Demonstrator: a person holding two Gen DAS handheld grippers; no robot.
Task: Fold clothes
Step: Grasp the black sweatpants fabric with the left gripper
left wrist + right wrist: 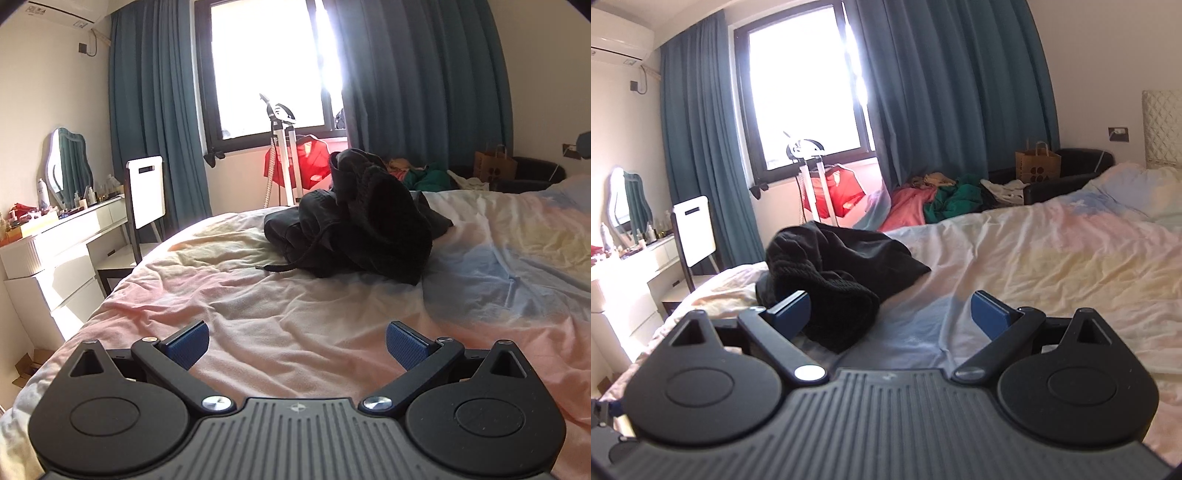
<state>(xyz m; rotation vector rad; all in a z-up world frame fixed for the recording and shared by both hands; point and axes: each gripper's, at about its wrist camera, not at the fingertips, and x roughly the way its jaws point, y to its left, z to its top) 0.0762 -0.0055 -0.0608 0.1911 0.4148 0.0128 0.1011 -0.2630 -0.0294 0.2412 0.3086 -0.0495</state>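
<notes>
left gripper (297, 345) level, jaws spread wide, empty, right gripper (890, 314) level, jaws wide apart, empty

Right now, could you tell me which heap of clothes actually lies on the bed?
The black heap lies on the bedsheet. The pink and green clothes are heaped beyond the bed, below the curtains.

A heap of black clothes (354, 229) lies crumpled and unfolded on the pastel bedsheet (280, 317), a ribbed knit piece (831, 295) bunched on top of smoother dark fabric (886, 254), with a black drawstring (295, 264) trailing from the pile onto the sheet.
</notes>
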